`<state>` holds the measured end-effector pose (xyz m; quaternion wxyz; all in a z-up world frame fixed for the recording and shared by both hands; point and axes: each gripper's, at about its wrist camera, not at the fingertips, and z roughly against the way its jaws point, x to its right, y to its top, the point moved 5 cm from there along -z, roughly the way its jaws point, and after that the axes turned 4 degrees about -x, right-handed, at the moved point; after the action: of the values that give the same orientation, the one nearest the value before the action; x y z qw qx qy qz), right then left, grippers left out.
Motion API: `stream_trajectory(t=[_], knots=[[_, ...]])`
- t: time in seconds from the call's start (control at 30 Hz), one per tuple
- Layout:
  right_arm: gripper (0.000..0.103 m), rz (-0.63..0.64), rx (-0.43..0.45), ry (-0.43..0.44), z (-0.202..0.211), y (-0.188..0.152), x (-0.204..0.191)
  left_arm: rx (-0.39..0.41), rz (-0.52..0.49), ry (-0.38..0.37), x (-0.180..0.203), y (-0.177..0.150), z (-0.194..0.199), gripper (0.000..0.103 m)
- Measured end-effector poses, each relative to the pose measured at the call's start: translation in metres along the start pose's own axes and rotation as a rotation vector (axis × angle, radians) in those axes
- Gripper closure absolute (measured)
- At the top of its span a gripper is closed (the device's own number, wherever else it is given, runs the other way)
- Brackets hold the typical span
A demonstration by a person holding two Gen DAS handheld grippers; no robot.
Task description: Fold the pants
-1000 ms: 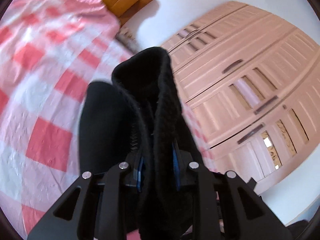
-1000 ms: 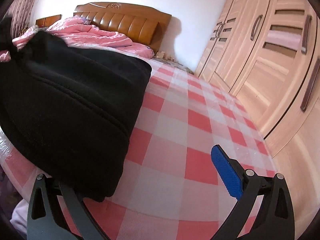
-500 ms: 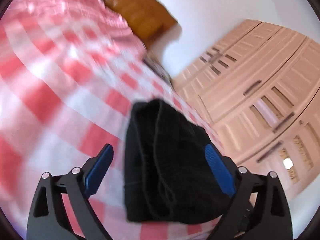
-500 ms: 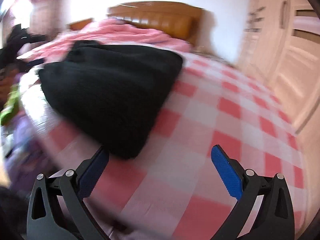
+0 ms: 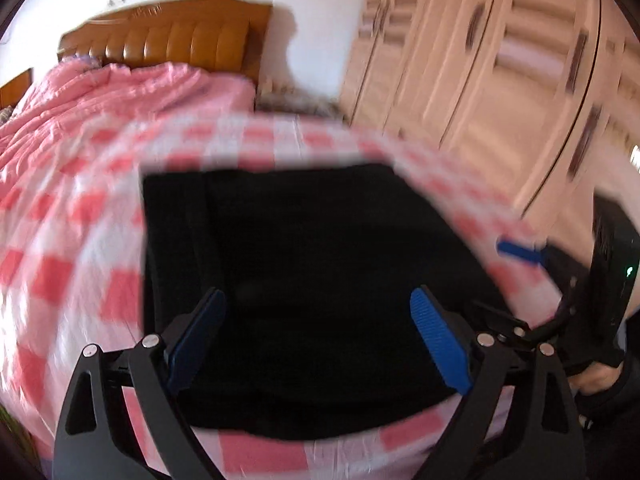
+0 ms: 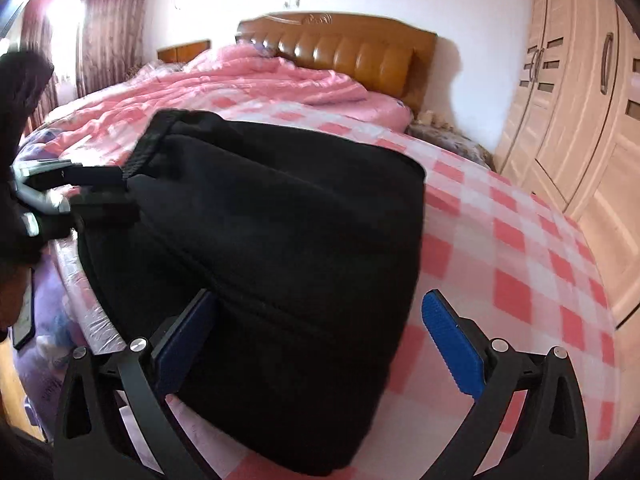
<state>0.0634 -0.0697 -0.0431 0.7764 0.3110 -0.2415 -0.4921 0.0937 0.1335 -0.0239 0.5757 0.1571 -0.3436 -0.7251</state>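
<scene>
L gripper (image 5: 316, 344): jaws spread wide, nothing pinched; they have just been opening, w/ the black cloth seen beneath them but no pad pressed on it. Blue pads are seen either side of the bundle's near edge.
R gripper (image 6: 320, 352): jaws also spread wide, nothing gripped; the near corner of the bundle is seen betw. the pads, no contact can be made out.
Pants (image 6: 272, 264): black, thick fabric; laid as a compact, roughly rectangular bundle near the foot edge of the bed, several layers stacked, ribbed band at the far-left end in the R wrist view. Edges look fairly squared in the L wrist view, tho that frame is blurred.
Bed sheet (image 6: 520, 272): pink/white check; pants are carried directly on it, w/ bare sheet to the right.
Quilt (image 6: 248, 84): pink, bunched further up the bed, well apart from the pants.
Headboard (image 6: 344, 52): brown, padded, at the far end.
Wardrobe (image 5: 500, 60): pale wood doors along the right wall.
Progress: folding is judged done or nearly so, since the bundle is set down and released by both grippers.
Left to do: at most a smoothing or squaring of edges; a further fold is judged unlikely to be needed, given the thickness already stacked.
</scene>
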Motion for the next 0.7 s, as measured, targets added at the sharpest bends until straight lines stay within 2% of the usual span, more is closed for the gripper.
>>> stream_trajectory(t=[0.07,0.13,0.17,0.2,0.33,0.4,0.47,0.53,0.57,0.6,0.67,0.7], knots=[[0.005,-0.089,-0.036,0.102,-0.006,-0.010,0.011,0.039,-0.089,0.074,0.007,-0.020,0.000,0.010],[0.005,-0.184,-0.063,0.221,-0.014,-0.021,0.023,0.041,-0.162,0.147,0.012,-0.033,0.000,0.009],[0.005,-0.194,-0.065,0.235,-0.014,-0.023,0.024,0.039,-0.186,0.166,0.013,-0.035,-0.002,0.009],[0.005,-0.189,-0.066,0.226,-0.013,-0.023,0.023,0.041,-0.202,0.175,0.015,-0.036,-0.003,0.009],[0.005,-0.076,-0.113,0.156,-0.006,-0.023,0.010,0.064,-0.125,0.110,0.007,-0.029,-0.003,0.004],[0.005,-0.062,-0.145,0.145,-0.008,-0.032,0.005,0.068,-0.129,0.119,0.008,-0.030,-0.004,0.004],[0.005,-0.111,-0.132,0.158,-0.008,-0.043,0.007,0.056,-0.147,0.154,0.014,-0.030,0.000,0.005],[0.005,-0.112,-0.122,0.159,-0.006,-0.045,0.007,0.064,-0.133,0.117,0.024,-0.022,0.014,0.006],[0.005,-0.099,-0.123,0.151,-0.006,-0.045,0.006,0.091,-0.122,0.051,0.031,-0.013,0.026,0.006],[0.005,-0.088,-0.127,0.143,-0.005,-0.044,0.004,0.119,-0.116,0.020,0.037,-0.004,0.034,0.006],[0.005,-0.083,-0.137,0.142,-0.005,-0.045,0.005,0.153,-0.121,0.020,0.045,0.016,0.037,0.005],[0.005,-0.086,-0.139,0.145,-0.005,-0.046,0.005,0.145,-0.122,0.025,0.047,0.021,0.032,0.005]])
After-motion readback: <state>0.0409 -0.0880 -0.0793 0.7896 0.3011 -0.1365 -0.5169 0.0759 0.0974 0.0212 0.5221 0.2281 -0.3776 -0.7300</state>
